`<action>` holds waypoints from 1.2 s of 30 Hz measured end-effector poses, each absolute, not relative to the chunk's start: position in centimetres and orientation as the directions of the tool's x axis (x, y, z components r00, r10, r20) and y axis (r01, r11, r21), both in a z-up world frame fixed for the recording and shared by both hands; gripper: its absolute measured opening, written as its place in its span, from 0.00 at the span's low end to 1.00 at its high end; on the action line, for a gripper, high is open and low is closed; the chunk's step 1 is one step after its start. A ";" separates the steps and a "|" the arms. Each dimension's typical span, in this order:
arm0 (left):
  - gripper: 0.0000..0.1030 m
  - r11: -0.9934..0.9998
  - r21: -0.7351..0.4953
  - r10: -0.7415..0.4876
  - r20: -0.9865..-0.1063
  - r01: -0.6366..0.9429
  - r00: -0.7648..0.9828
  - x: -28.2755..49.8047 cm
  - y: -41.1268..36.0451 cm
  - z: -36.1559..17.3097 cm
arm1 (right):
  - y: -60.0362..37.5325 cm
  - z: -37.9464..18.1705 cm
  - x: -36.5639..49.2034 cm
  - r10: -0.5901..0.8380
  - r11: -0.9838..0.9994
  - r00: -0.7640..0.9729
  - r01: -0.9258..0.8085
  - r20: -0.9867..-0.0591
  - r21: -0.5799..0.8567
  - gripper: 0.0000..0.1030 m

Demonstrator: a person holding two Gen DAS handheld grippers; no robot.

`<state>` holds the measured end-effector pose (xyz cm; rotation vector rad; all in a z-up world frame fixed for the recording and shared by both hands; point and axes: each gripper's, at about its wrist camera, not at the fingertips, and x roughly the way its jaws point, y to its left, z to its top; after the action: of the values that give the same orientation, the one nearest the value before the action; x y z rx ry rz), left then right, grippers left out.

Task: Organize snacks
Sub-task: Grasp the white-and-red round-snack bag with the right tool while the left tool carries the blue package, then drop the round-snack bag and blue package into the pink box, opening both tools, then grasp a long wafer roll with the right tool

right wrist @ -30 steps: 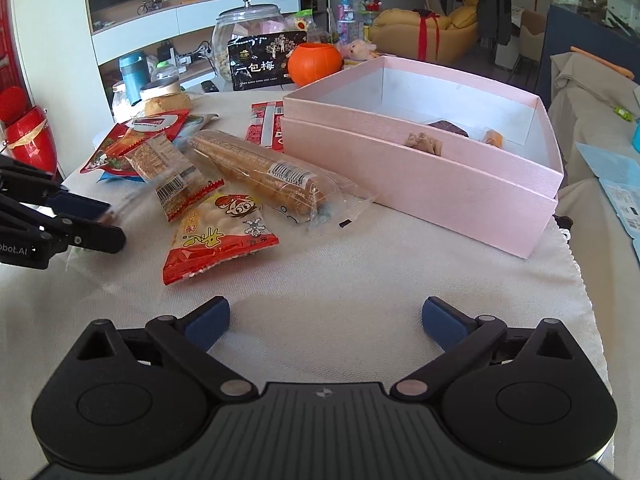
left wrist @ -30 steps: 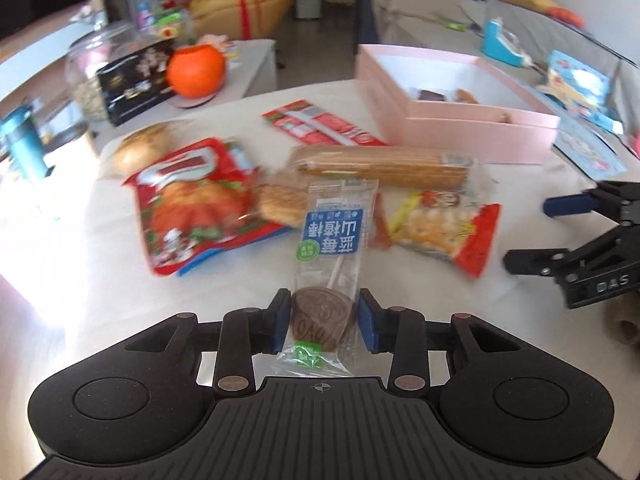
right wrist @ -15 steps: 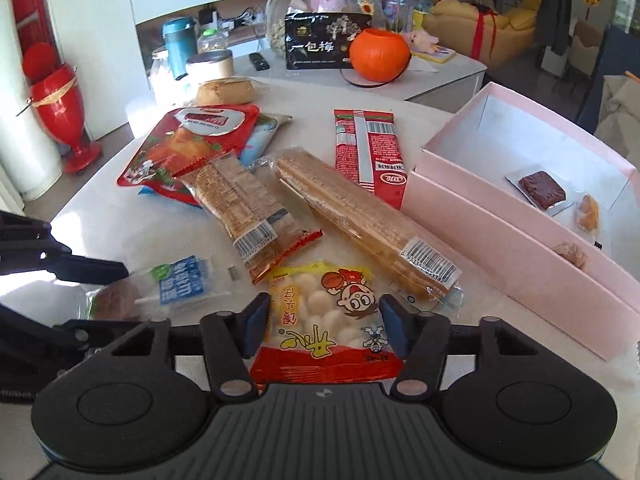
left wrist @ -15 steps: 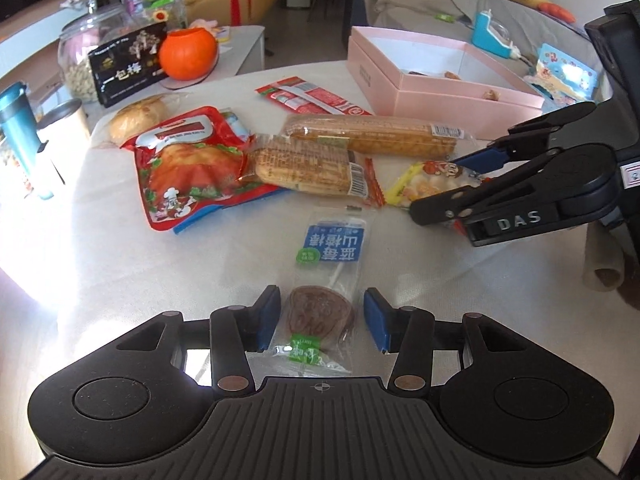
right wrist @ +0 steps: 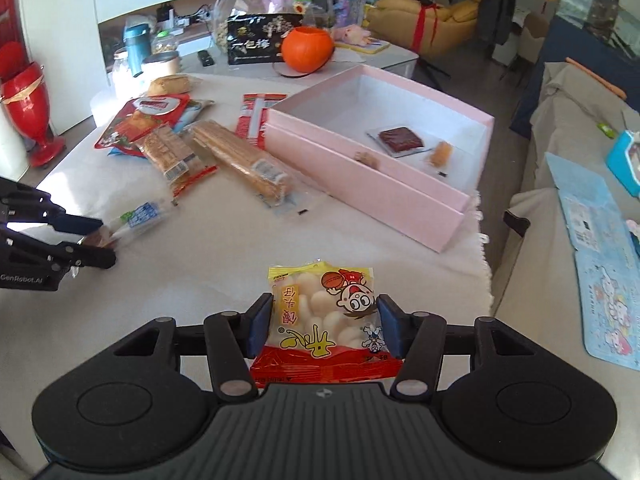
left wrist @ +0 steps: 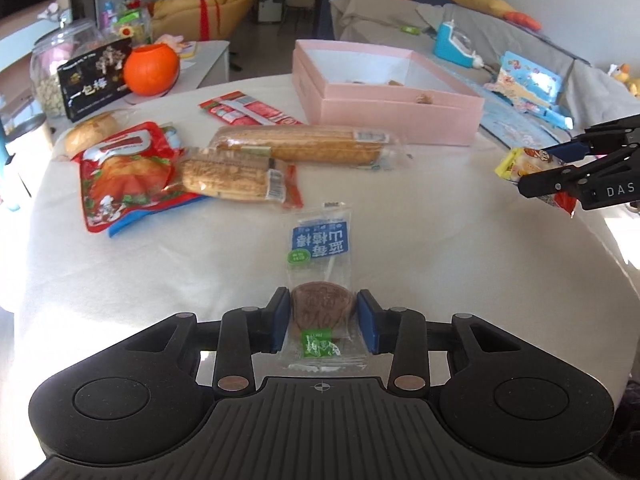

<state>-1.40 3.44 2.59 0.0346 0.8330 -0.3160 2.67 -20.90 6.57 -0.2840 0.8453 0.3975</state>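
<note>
My left gripper (left wrist: 322, 318) is shut on a clear lollipop packet (left wrist: 320, 256) with a blue label and a brown disc, held just above the white tablecloth. My right gripper (right wrist: 324, 326) is shut on a yellow and red bag of small white biscuits (right wrist: 326, 320), lifted off the table; it also shows in the left wrist view (left wrist: 528, 168). The open pink box (right wrist: 372, 184) lies ahead of the right gripper and holds three small snacks. A long biscuit pack (left wrist: 300, 148), a shorter biscuit pack (left wrist: 232, 178), a red chicken bag (left wrist: 124, 176) and a red flat pack (left wrist: 248, 110) lie on the table.
A bread roll (left wrist: 90, 130), an orange pumpkin pot (left wrist: 150, 68), a black box (left wrist: 96, 78) and a glass jar (left wrist: 52, 64) stand at the far left. A covered sofa with blue papers (right wrist: 596, 264) is right of the table edge.
My right gripper closed on the biscuit bag, lifted it and drew back to the right. My left gripper pulled back with the lollipop packet.
</note>
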 end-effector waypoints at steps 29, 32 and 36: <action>0.42 0.962 -0.255 -0.056 -0.537 -0.099 0.842 10.0 15.4 7.5 | -16.0 8.2 10.4 0.375 0.875 0.648 -0.483 -0.663 0.022 0.72; 0.42 0.947 -0.261 0.027 -0.511 -0.185 0.859 9.9 18.3 8.3 | -11.5 6.8 9.8 0.417 0.830 0.612 -0.558 -0.671 0.007 0.72; 0.42 0.935 -0.276 0.048 -0.526 -0.224 0.849 10.4 20.6 8.3 | -6.1 4.8 9.8 0.470 0.781 0.562 -0.624 -0.680 0.024 0.72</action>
<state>10.37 20.63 8.29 -0.3371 0.5398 0.1465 9.82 -6.09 4.85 -0.2302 0.7277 0.6510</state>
